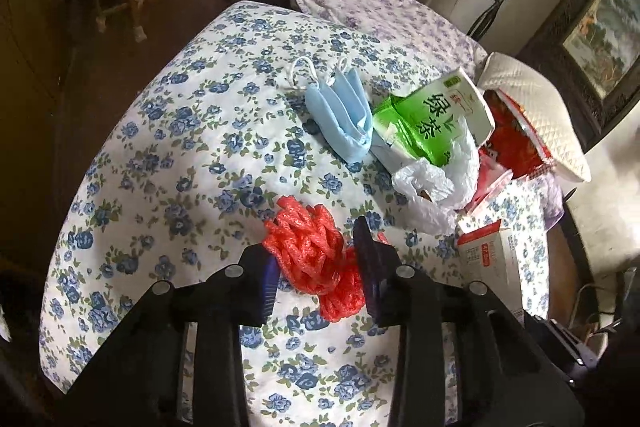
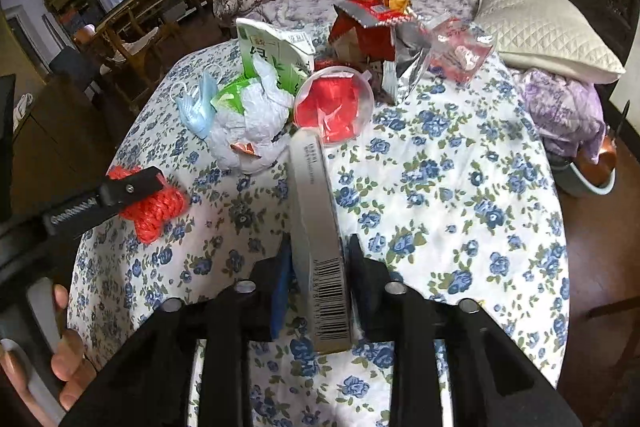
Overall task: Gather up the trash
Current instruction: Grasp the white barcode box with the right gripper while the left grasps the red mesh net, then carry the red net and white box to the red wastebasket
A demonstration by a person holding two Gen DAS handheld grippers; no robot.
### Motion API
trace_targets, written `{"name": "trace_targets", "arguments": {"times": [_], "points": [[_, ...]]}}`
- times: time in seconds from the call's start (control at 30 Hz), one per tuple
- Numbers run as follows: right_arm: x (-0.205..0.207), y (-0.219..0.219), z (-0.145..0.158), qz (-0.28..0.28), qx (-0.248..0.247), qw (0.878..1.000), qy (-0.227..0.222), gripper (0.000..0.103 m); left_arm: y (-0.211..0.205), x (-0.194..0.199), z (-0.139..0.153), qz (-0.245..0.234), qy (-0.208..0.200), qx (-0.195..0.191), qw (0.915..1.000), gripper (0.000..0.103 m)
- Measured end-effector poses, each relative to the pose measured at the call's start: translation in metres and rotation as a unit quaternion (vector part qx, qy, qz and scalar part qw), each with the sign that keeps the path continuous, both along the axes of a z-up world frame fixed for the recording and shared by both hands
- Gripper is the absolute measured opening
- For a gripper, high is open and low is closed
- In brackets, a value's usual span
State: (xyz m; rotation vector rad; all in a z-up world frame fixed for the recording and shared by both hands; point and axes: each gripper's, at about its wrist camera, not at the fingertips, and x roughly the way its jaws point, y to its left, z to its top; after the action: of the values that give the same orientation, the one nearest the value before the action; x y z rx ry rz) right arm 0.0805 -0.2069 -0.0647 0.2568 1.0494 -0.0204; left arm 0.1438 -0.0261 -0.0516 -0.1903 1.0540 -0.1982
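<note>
Pickup step, both sides. Left gripper (image 1: pixel 316 267) pinches red foam net (image 1: pixel 310 251) on table (image 1: pixel 160 155); right gripper (image 2: pixel 318 279) clamps slim box (image 2: pixel 316 227). Next imo: lift both, find bin, none in view.

Your left tool (image 1: pixel 316 263) straddles the foam net (image 1: pixel 308 251) near the bed's (image 2: pixel 460 187) left edge | your right tool (image 2: pixel 316 267) straddles the box (image 2: pixel 316 227) mid-bed | mask (image 1: pixel 340 115), carton (image 1: pixel 436 115), bag (image 1: pixel 440 187) lie behind.
</note>
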Motion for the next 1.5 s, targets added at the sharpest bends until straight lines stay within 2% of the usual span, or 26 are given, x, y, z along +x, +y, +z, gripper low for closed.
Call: {"name": "trace_targets", "arguments": {"times": [0.2, 0.37, 0.73, 0.93, 1.07, 1.2, 1.33, 1.5], "points": [[-0.003, 0.000, 0.004, -0.008, -0.004, 1.000, -0.014, 0.024, 0.008, -0.002, 0.011, 0.009, -0.021, -0.006, 0.9997, 0.035], [-0.004, -0.004, 0.008, -0.015, -0.003, 1.000, -0.022, 0.024, 0.008, -0.003, 0.012, 0.008, -0.022, -0.006, 0.9997, 0.035], [-0.011, -0.009, 0.021, -0.026, 0.005, 0.999, -0.047, 0.024, 0.000, -0.013, 0.019, -0.001, -0.039, 0.008, 0.9992, 0.035], [-0.031, -0.026, 0.048, -0.043, 0.023, 0.995, -0.089, 0.024, -0.023, -0.042, 0.050, -0.023, -0.086, 0.034, 0.9955, 0.035], [-0.062, -0.056, 0.066, -0.068, 0.029, 0.991, -0.112, 0.024, -0.054, -0.068, 0.074, -0.059, -0.109, 0.027, 0.9920, 0.035], [-0.108, -0.099, 0.072, -0.101, 0.022, 0.987, -0.119, 0.024, -0.113, -0.103, 0.086, -0.126, -0.117, 0.025, 0.9848, 0.035], [-0.163, -0.151, 0.068, -0.145, 0.011, 0.983, -0.110, 0.025, -0.182, -0.137, 0.082, -0.193, -0.111, 0.037, 0.9742, 0.035], [-0.224, -0.209, 0.051, -0.199, -0.012, 0.976, -0.088, 0.025, -0.272, -0.171, 0.062, -0.264, -0.077, 0.039, 0.9607, 0.035]]}}
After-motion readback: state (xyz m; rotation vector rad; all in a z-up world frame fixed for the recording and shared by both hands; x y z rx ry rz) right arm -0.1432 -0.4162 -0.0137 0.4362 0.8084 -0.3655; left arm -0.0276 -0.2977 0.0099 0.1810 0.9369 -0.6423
